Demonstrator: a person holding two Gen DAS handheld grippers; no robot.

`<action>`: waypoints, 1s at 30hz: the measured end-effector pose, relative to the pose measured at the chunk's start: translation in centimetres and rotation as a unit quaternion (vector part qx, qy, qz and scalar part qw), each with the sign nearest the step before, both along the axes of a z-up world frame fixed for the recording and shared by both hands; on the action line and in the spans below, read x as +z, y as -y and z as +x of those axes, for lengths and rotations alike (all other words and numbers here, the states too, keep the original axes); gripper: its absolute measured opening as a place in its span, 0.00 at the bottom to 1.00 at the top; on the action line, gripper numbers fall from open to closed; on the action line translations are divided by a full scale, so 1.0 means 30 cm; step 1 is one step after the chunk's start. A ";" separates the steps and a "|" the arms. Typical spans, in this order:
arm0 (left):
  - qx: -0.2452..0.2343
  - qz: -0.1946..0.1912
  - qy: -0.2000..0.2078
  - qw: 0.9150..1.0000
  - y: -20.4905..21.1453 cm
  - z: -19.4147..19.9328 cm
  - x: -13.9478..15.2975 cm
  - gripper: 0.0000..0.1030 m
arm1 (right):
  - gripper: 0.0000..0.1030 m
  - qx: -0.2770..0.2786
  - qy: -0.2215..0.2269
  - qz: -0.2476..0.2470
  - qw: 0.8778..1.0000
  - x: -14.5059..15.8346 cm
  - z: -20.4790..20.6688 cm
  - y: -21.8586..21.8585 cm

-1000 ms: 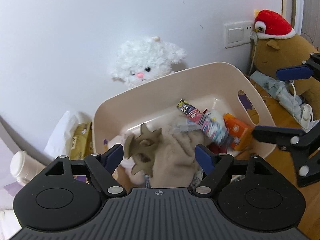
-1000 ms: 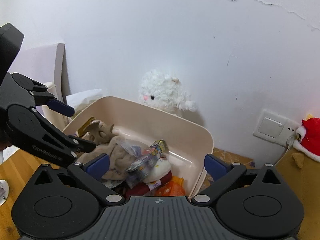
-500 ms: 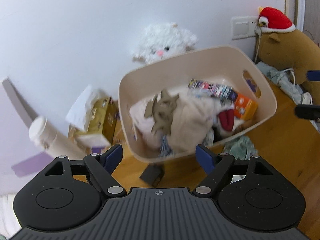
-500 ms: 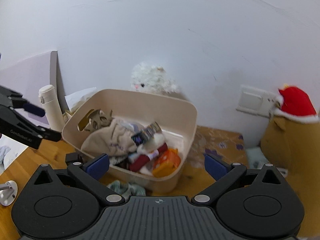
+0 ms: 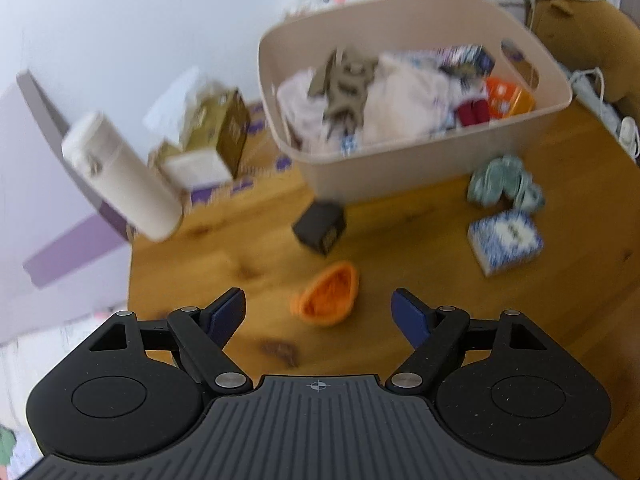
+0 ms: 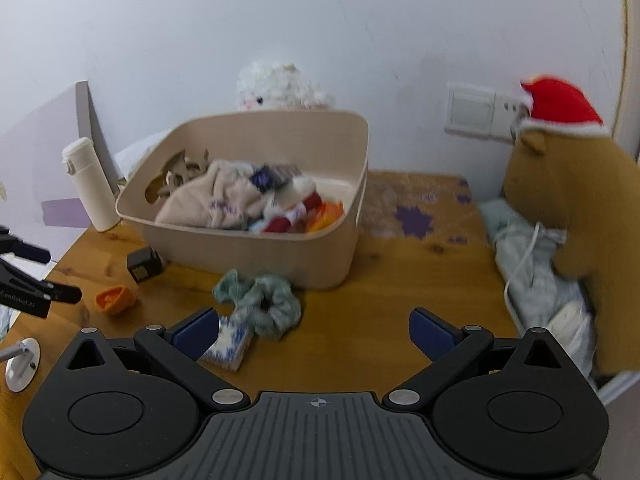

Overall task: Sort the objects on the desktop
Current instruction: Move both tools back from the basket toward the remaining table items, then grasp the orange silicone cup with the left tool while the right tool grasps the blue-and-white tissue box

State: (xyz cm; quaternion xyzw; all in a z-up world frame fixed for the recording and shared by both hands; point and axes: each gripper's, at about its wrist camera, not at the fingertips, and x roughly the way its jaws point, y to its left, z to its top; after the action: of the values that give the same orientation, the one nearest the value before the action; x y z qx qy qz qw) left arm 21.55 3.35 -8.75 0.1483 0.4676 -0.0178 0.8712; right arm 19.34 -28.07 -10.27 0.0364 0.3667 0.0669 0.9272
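Orange cloth lies on the desk dead ahead of the left gripper, just beyond its tips and centred in the gap. Blurred, it looks like a small crumpled pouch with its long axis running slightly up to the right. That gripper stands wide and holds nothing. The right gripper, also wide and unladen, has the cloth well off to its left; the scrunchie and blue-patterned block are nearer it. Past all these stands the bin.

Bare wood between scattered small objects.
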 end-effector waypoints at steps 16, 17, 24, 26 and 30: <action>-0.009 0.001 -0.071 0.997 -0.038 0.075 -0.149 0.79 | 1.00 0.020 -0.057 -0.007 0.998 -0.144 0.038 -0.151; -0.011 0.006 -0.071 0.997 -0.036 0.080 -0.158 0.79 | 1.00 0.022 -0.062 -0.008 0.998 -0.154 0.043 -0.163; -0.031 0.009 -0.077 0.997 -0.025 0.128 -0.217 0.79 | 1.00 0.039 -0.080 -0.027 0.996 -0.224 0.087 -0.248; -0.038 0.009 -0.079 0.996 -0.023 0.143 -0.233 0.79 | 1.00 0.043 -0.080 -0.036 0.995 -0.242 0.096 -0.268; -0.042 0.002 -0.072 0.996 -0.024 0.167 -0.252 0.80 | 1.00 0.052 -0.083 -0.052 0.994 -0.283 0.118 -0.312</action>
State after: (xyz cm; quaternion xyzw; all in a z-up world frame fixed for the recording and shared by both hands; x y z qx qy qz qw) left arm 26.57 4.08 -16.32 0.1676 0.5228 -0.0647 0.8333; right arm 22.87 -18.72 -18.78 -0.0257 0.4470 0.0928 0.8893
